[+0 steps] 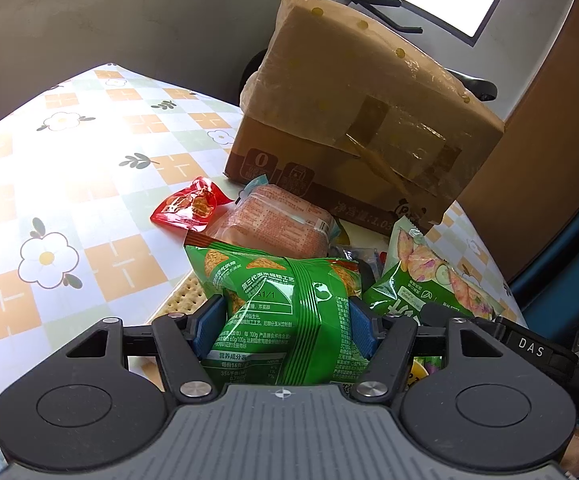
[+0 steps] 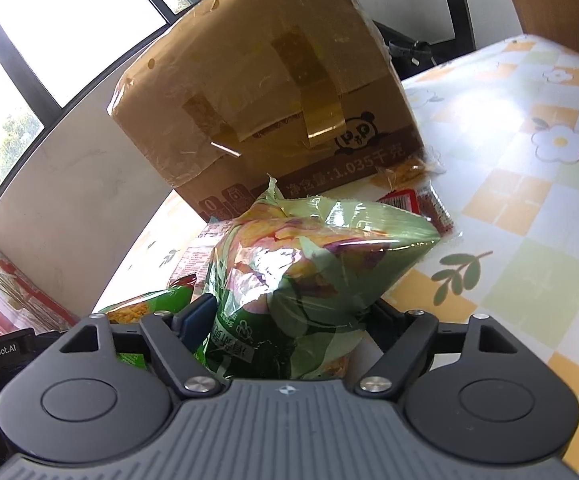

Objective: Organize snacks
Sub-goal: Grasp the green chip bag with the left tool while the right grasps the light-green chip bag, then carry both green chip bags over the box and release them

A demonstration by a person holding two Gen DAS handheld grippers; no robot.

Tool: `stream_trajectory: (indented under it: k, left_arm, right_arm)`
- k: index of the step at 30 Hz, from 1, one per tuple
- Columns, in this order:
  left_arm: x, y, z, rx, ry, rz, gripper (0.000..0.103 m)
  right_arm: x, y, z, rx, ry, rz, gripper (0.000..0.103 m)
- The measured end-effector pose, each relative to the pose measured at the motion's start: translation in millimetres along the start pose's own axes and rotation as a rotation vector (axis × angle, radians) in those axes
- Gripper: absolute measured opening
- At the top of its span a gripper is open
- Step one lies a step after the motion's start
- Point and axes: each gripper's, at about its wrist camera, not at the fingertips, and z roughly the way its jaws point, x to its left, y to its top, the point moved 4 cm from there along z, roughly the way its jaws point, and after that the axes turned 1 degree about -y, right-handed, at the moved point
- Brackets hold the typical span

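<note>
Snack bags held in both grippers, before the taped brown cardboard box (image 1: 353,128).
Left gripper (image 1: 285,322) has its blue pads pressed on a dark green foil chip bag (image 1: 277,308); right gripper (image 2: 289,320) has a light green vegetable-crisp bag (image 2: 309,264) between its jaws, grip unclear. Checked flower tablecloth (image 1: 89,184) lies bare toward the left edge.

Between the matt black plastic left tongs (image 1: 285,322), with ribbed blue pads and brushed metal pivot pins, sits a glossy green crinkled foil chip bag (image 1: 277,304). The right tongs (image 2: 285,320) enclose a shiny pale green film snack bag (image 2: 309,264). Beyond both stands a matt brown cardboard box (image 1: 353,120) wrapped in wrinkled glossy clear tape. The smooth, sheeny checked flower-print tabletop (image 1: 69,184) lies beneath them.
</note>
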Motion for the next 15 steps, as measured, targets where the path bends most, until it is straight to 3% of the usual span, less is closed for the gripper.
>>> stream_trajectory:
  k: [5, 15]
  left_arm:
    - [1.5, 4.4, -6.1, -0.022, 0.004, 0.005, 0.068]
    - [-4.6, 39.2, -32.4, -0.145, 0.019, 0.059, 0.068]
  right_arm:
    - [4.8, 5.8, -7.9, -0.036, -0.009, -0.043, 0.08]
    - [38.6, 32.3, -34.9, -0.151, -0.005, -0.272, 0.08]
